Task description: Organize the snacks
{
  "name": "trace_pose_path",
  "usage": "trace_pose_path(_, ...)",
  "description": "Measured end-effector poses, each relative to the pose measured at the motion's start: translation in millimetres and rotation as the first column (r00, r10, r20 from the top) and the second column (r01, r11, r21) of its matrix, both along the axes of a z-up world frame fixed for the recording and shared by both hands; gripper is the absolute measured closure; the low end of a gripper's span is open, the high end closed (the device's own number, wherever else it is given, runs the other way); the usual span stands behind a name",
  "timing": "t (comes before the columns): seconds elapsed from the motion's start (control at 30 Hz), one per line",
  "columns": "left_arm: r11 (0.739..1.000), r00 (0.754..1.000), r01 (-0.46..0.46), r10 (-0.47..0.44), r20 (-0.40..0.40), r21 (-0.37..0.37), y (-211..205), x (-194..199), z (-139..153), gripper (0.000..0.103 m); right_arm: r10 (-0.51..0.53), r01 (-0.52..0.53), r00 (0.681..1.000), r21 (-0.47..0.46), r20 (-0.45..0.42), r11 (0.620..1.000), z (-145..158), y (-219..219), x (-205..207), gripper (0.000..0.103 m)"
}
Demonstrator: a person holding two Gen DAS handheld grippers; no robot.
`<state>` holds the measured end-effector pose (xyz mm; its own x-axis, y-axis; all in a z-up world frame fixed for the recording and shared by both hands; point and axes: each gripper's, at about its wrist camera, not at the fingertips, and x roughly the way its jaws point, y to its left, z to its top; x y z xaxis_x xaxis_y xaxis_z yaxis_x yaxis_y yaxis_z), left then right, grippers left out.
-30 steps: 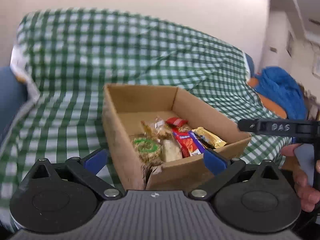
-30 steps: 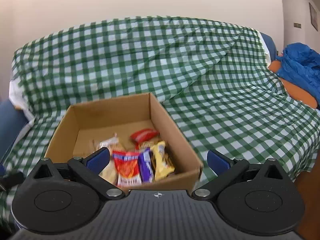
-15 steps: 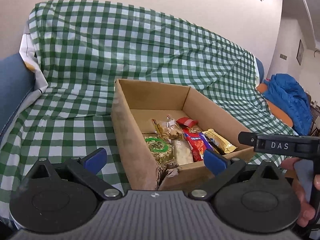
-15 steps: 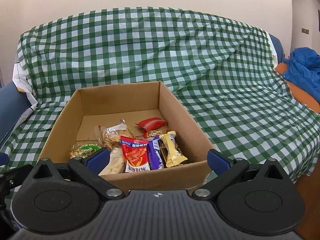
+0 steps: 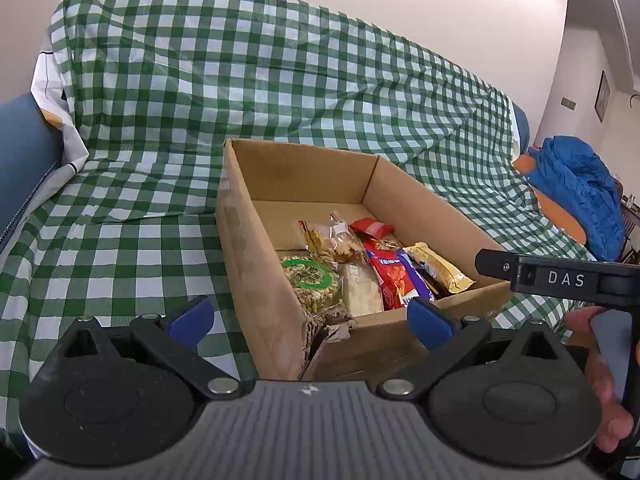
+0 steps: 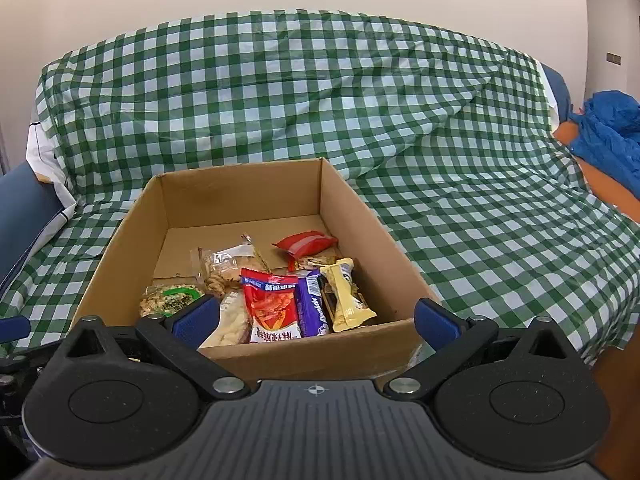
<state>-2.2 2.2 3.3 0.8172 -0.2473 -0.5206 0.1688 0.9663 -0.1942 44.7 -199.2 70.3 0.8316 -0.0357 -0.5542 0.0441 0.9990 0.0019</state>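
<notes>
An open cardboard box (image 6: 352, 216) (image 5: 256, 264) sits on a green checked cloth. Inside lie several snack packets: a red chips bag (image 6: 272, 304) (image 5: 386, 276), a purple bar (image 6: 314, 308), a yellow bar (image 6: 346, 296) (image 5: 438, 266), a small red packet (image 6: 306, 242) (image 5: 372, 226), a clear cookie bag (image 6: 226, 264) (image 5: 330, 238) and a green-labelled nut pack (image 6: 170, 300) (image 5: 310, 282). My right gripper (image 6: 316, 318) is open just before the box's near wall, holding nothing. My left gripper (image 5: 310, 320) is open at the box's torn near-left corner, also holding nothing.
The checked cloth (image 6: 460, 208) drapes a sofa seat and back. A blue garment (image 6: 612, 132) (image 5: 576, 196) lies on an orange cushion at the right. The other gripper's black body marked DAS (image 5: 560, 278) and a hand (image 5: 604, 380) show at the left view's right edge.
Both cameras have tilted and settled, so the box now sits lower and steadier in view. The snacks and both grippers' jaws stay as they were.
</notes>
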Motion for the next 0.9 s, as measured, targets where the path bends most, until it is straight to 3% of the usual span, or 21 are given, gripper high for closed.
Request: trace_pose_path(0.9, 1.000, 0.999, -0.025, 0.025, -0.027, -0.003, -8.4, 4.6, -3.7, 0.000, 0.010, -0.010, 1.000, 0.000, -0.006, 1.000, -1.6, 3.4, 1.0, 0.001)
